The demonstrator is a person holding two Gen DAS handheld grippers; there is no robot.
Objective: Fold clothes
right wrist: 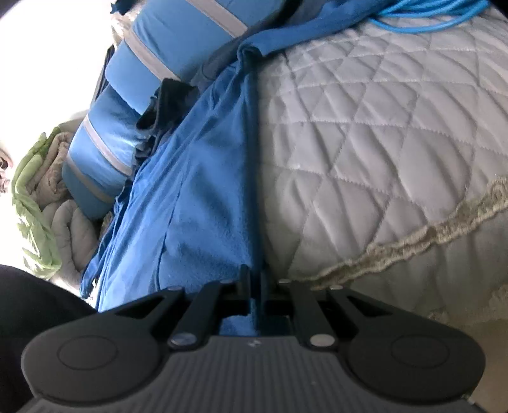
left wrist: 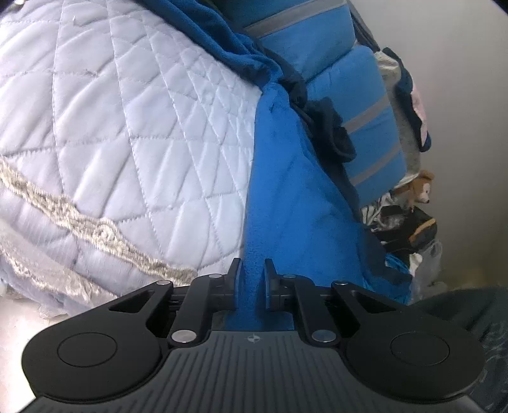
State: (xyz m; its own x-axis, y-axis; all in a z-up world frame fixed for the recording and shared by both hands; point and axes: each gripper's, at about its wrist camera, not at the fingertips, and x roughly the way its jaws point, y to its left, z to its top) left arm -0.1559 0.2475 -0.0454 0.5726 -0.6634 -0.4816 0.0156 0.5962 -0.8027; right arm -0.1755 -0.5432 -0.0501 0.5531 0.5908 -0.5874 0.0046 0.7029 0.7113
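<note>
No brand, label or readable writing shows on anything; the only mark is a small round cross-hair emblem on the grey ribbed housing of each gripper.

In the left wrist view, from left to right: a pale quilted bedspread (left wrist: pixel 127 133) with diamond stitching and a band of silvery embroidered trim (left wrist: pixel 82 222) covers the bed. A blue fleece garment (left wrist: pixel 285 190) lies on it, running from the top of the view down to the left gripper (left wrist: pixel 253 270), which is clenched on a strip of the fleece that fills the narrow gap between its jaws. Right of the garment sits a stack of light-blue folded pieces with grey stripes (left wrist: pixel 358 104), with a dark bunched cloth (left wrist: pixel 336 133) against its near side. Farther right there is a small brown plush toy (left wrist: pixel 419 187) above a dark jumble of items that I cannot identify.

In the right wrist view, from left to right: a dark sleeve or trouser leg fills the lower left corner. Above it is a green and beige bundle of bedding (right wrist: pixel 41 203), then the same striped light-blue stack (right wrist: pixel 127 127). The fleece (right wrist: pixel 197 197) drapes down to the right gripper (right wrist: pixel 253 279), whose jaws are pressed together on the garment's dark hem edge. To the right stretches the quilted bedspread (right wrist: pixel 381 143), with a bright blue cable (right wrist: pixel 422 16) looped on it at the top.
</note>
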